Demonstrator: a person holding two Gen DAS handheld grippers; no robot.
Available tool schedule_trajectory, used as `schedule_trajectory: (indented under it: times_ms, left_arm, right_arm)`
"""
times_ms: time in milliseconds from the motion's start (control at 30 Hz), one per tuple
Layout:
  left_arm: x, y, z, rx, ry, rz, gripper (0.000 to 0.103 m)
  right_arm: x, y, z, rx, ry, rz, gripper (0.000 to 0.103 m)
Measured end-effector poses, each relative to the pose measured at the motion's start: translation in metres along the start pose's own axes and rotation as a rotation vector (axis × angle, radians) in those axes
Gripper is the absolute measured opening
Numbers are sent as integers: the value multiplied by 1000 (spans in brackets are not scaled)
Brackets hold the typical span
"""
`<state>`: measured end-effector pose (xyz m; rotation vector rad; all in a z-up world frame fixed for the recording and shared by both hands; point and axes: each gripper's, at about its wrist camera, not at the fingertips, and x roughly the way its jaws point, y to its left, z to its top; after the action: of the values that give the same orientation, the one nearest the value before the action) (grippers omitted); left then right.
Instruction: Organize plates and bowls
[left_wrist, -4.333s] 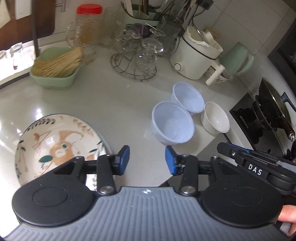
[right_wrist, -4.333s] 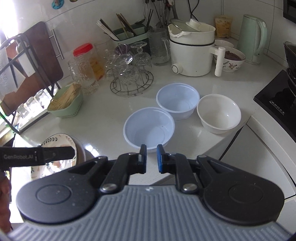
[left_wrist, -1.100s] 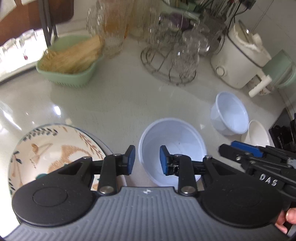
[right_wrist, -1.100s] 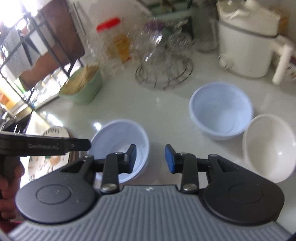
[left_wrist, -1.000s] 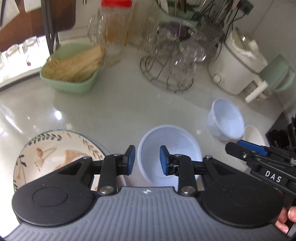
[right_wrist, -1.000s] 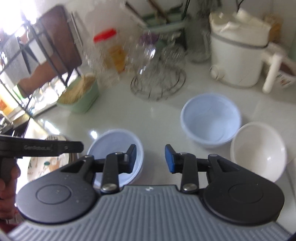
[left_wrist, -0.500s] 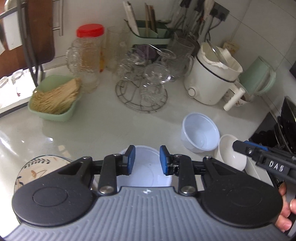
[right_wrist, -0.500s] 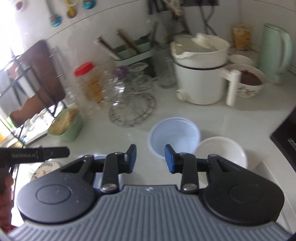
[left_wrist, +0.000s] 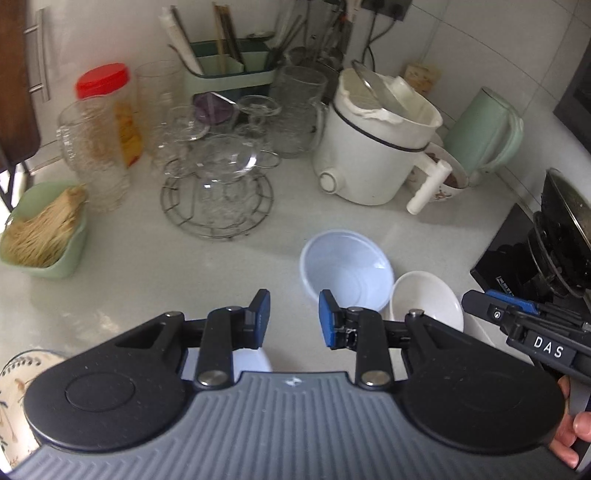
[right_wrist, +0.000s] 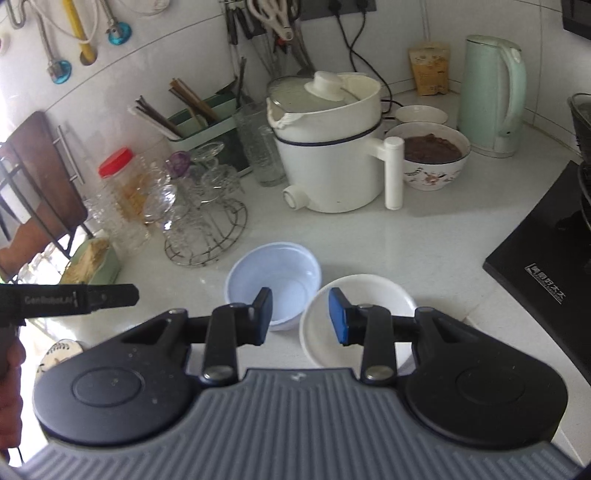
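Note:
A pale blue bowl (left_wrist: 347, 273) stands mid-counter, touching a white bowl (left_wrist: 428, 299) on its right. My left gripper (left_wrist: 294, 319) hovers open just in front of them, nothing between its blue pads. A second pale blue bowl (left_wrist: 247, 360) peeks from under its left finger, and a patterned plate (left_wrist: 14, 384) lies at lower left. In the right wrist view my right gripper (right_wrist: 300, 315) is open and empty above the seam between the blue bowl (right_wrist: 273, 280) and the white bowl (right_wrist: 365, 295). The plate (right_wrist: 61, 352) shows at lower left.
Behind the bowls stand a white electric pot (left_wrist: 373, 147), a green kettle (right_wrist: 491, 96), a bowl of brown food (right_wrist: 432, 155) and a wire rack of glasses (left_wrist: 218, 192). A green basket (left_wrist: 44, 236) sits left. A black stove (right_wrist: 546, 266) borders the right.
Both grippers pulled back, rose and tilted up, so more wall shows. The near blue bowl, left beside the plate, slid under the left gripper's body. Jaw gaps stayed the same over the last second.

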<state>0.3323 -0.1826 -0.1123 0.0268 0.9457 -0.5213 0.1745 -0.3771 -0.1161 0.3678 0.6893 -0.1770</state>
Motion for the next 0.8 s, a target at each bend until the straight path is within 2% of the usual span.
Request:
schedule_trajectory:
  times_ms: [167,400,633,733,800]
  left_arm:
    - [17,-16,5,-19,22,-40,33]
    - [39,-37,12,9,39,-42,33]
    - [70,-31,19,-37,91,19,34]
    - [78,-25,24,-82,103,32,51]
    - [84,-24,25,-90,108,34,51]
  right_arm:
    - [6,-11,3,14,-4,-8,37]
    - [15,-26,12,13,-26,10,37]
    - [33,-39,23,13,-41,38,37]
    - [45,-42,31,-5,-30,54,37]
    - [55,-44,36,-13,-11,76,37]
